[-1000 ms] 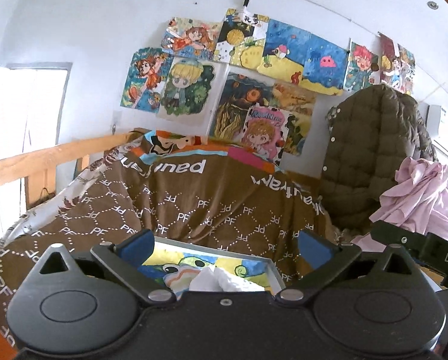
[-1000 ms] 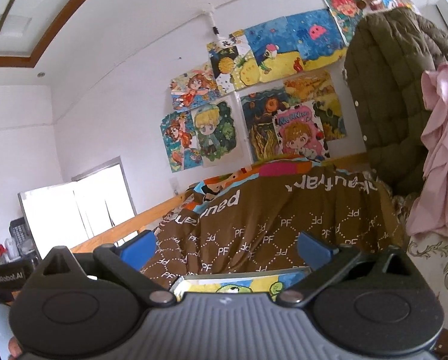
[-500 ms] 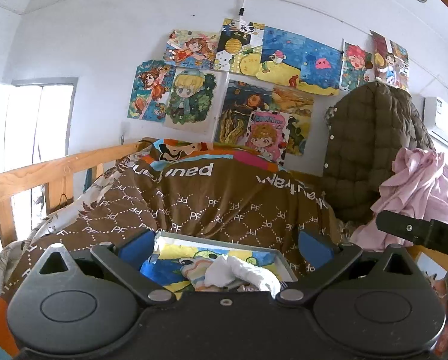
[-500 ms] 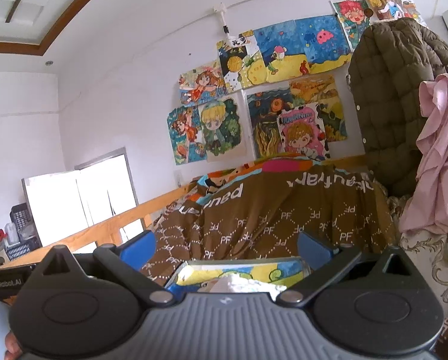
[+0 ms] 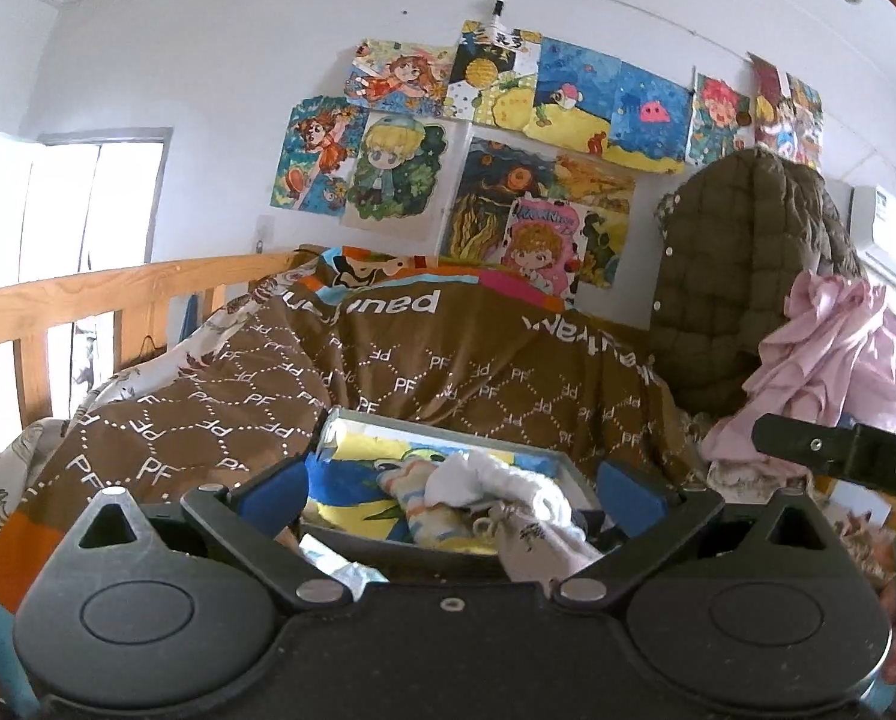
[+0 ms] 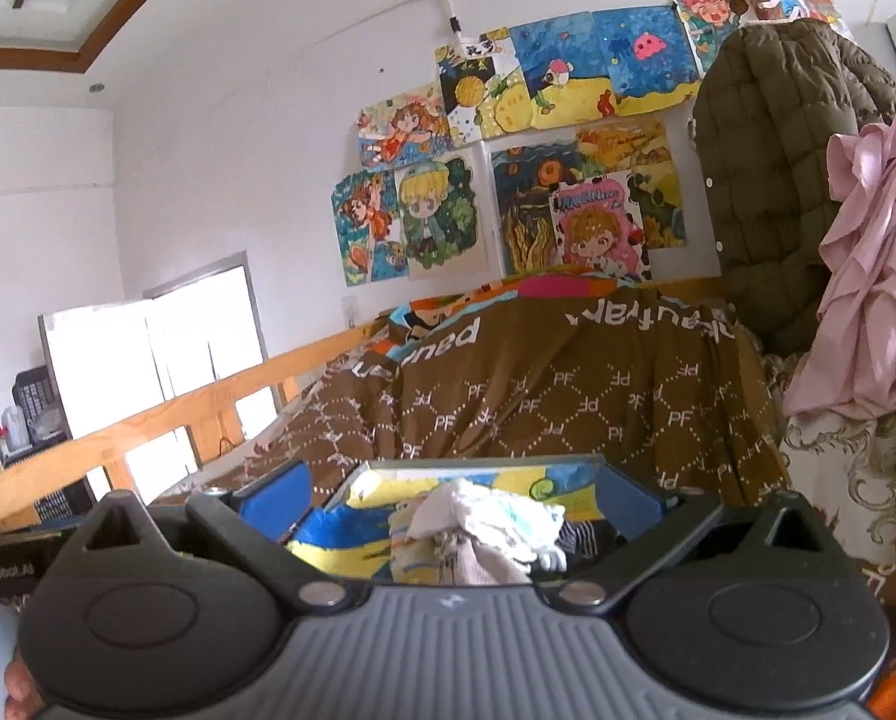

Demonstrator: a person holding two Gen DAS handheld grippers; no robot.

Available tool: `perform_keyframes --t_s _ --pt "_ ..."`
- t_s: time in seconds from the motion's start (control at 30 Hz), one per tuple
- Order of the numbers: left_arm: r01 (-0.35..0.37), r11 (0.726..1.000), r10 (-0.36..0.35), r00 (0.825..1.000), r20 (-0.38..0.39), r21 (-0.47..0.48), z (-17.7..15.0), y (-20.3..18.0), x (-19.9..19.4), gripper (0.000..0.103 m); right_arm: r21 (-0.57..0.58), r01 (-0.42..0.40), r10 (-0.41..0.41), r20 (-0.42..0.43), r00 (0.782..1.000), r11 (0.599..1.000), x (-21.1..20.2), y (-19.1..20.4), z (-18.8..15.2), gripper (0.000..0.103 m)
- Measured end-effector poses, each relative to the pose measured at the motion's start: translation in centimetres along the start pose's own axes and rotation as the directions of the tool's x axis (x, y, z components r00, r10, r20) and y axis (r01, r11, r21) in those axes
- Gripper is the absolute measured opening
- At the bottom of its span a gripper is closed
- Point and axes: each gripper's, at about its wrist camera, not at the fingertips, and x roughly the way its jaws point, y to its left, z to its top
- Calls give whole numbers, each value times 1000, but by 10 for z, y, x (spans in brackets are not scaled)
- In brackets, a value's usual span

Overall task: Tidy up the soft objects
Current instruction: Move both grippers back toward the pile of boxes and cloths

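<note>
- The left claw [image 5: 452,489] was spread wide, its blue pads [image 5: 273,489] flanking the box [image 5: 351,426] without touching anything; the right claw [image 6: 451,495] was likewise spread and held nothing.
- The soft things, a heap of white and striped cloths [image 5: 496,492], lay inside the box just ahead of both claws, bunched toward its right half and spilling over the near edge.
- The step looked like an approach: both claws hovered over the heap, and no grasp had been made.
- The next move would likely call for lowering one claw onto the top white cloth [image 6: 484,510] and pinching a fold, not the whole heap.
- The box's thin grey rim stood close by the pads on both sides, so a straight descent would be safest.
- The other claw's bar [image 5: 838,462] sat near on the right, leaving little sideways room.
- Beyond, the brown quilt [image 5: 448,372] rose steeply behind the box; a wooden rail [image 5: 117,288] bounded the bed on the left, and a jacket [image 5: 742,276] and pink garment [image 5: 832,354] crowded the right.
</note>
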Motion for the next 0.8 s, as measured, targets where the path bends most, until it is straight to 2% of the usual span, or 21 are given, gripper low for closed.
perform_keyframes --t_s 0.3,0.43,0.6,0.8 --pt "16 999 -15 999 -43 28 -28 18 0 102 -47 0 -4 -86 996 999 -3 19 -34 103" --pt "24 997 -21 998 -51 73 -42 21 -1 102 -75 -11 1 -128 992 997 -5 28 -49 103" --pt "31 994 -21 995 -93 107 -56 25 4 102 -98 -6 -14 -201 979 995 4 35 -65 103" --pt "12 995 1 991 -136 94 -69 37 9 102 -128 1 -34 -259 965 992 15 42 -76 103"
